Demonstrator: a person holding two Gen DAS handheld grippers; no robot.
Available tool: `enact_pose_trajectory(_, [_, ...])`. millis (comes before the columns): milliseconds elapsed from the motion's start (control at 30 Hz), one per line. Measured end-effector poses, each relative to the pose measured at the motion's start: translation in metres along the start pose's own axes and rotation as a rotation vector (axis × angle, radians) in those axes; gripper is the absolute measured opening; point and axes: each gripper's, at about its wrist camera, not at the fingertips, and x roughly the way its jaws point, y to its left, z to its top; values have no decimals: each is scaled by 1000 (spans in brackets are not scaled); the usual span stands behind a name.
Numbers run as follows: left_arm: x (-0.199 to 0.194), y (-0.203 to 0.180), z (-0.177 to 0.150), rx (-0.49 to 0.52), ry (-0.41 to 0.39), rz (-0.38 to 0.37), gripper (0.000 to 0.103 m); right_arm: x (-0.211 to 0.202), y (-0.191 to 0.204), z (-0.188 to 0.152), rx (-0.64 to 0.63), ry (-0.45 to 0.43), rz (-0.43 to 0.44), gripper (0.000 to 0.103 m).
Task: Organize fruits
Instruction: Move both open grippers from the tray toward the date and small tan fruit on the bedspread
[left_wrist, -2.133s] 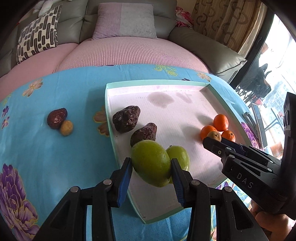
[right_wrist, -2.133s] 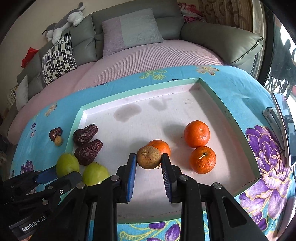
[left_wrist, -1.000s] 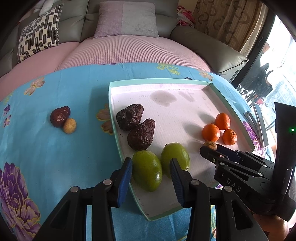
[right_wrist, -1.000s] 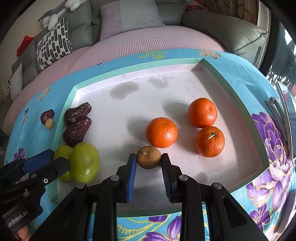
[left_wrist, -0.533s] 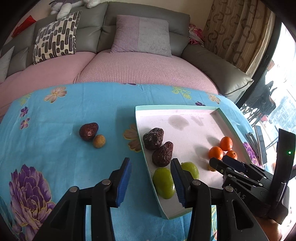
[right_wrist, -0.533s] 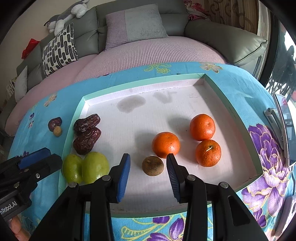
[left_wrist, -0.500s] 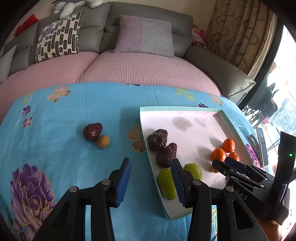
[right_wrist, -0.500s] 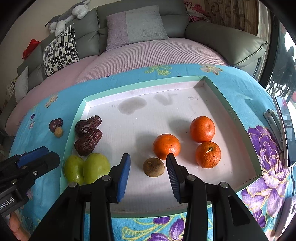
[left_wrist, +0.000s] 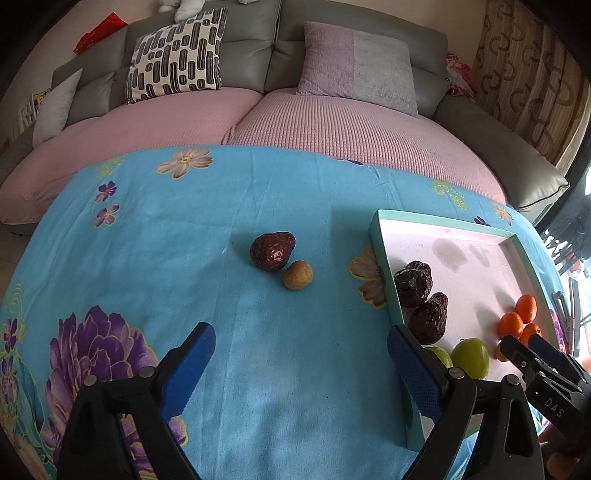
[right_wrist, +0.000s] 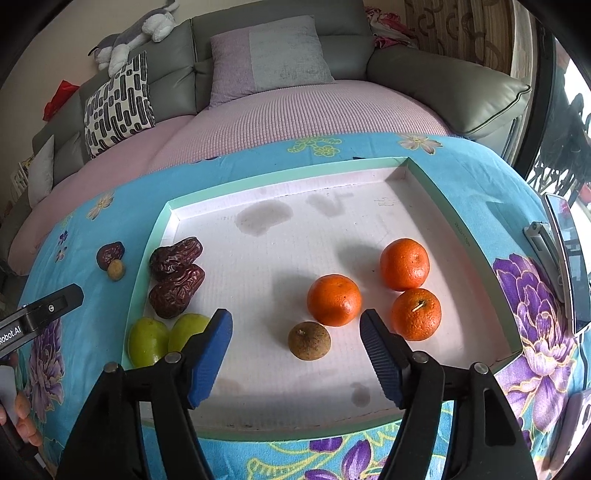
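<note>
A shallow green-rimmed tray (right_wrist: 436, 192) lies on a blue flowered cloth. It holds three oranges (right_wrist: 334, 300), a small brown fruit (right_wrist: 309, 340), two dark dates (right_wrist: 176, 286) and two green fruits (right_wrist: 147, 341). My right gripper (right_wrist: 295, 356) is open and empty, with the brown fruit lying between its jaws, untouched. My left gripper (left_wrist: 301, 363) is open and empty over the cloth left of the tray (left_wrist: 384, 266). A loose date (left_wrist: 272, 251) and a small tan fruit (left_wrist: 297, 275) lie on the cloth ahead of it.
A grey sofa with pink covers (left_wrist: 332, 122) and cushions runs behind the table. A phone-like dark object (right_wrist: 565, 258) lies at the table's right edge. The right gripper's tip (left_wrist: 532, 354) shows at the right of the left wrist view.
My right gripper has let go of the brown fruit in the tray and opened wide. My left gripper released the green fruit, opened wide and swung left over the cloth toward the loose date.
</note>
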Motion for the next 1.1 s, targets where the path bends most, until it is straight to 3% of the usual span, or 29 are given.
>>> enact_pose_trajectory(200, [3, -5, -1, 36, 0, 28, 103, 2, -1, -1, 7, 2, -14, 81])
enact_pose_trajectory(533, [2, 1, 0, 28, -17, 68, 103, 0, -11, -2, 42, -24, -57, 82])
enact_pose_trajectory(633, [2, 2, 1, 26, -22, 72, 103, -2, -11, -2, 43, -41, -61, 97])
enact_pose_trajectory(1100, [-3, 9, 4, 17, -50, 110, 103, -5, 1, 2, -5, -71, -35, 98])
